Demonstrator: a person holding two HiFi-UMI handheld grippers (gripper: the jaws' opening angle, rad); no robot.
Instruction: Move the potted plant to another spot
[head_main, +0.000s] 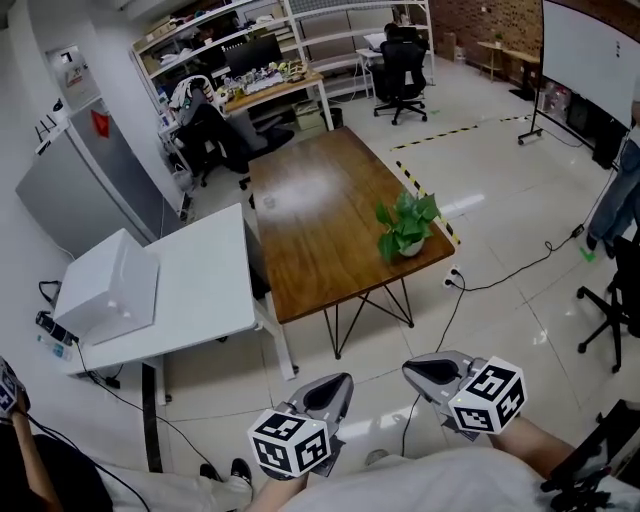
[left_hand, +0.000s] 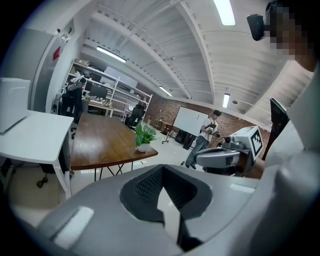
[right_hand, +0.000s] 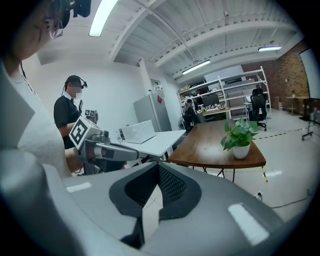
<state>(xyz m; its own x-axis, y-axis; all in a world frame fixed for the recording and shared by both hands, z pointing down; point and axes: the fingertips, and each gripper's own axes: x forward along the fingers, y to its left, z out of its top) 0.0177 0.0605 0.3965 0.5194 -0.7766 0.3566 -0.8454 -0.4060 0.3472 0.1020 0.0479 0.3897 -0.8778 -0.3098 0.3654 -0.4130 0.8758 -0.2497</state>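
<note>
Well ahead of our left gripper (head_main: 336, 385) and right gripper (head_main: 419, 370), both closed on nothing, the plant (head_main: 406, 232) stands at the table's (head_main: 310, 225) near corner. We judge it light, top-heavy, its pot (head_main: 411, 248) smooth and breakable; we'd squeeze the pot's sides, never the leaves (head_main: 400, 214).

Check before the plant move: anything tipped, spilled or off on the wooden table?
Nothing stands out. The plant stands upright in its pot near the front right corner of the wooden table. It is close to the edge but fully on the top. No soil or water shows around it.
</note>
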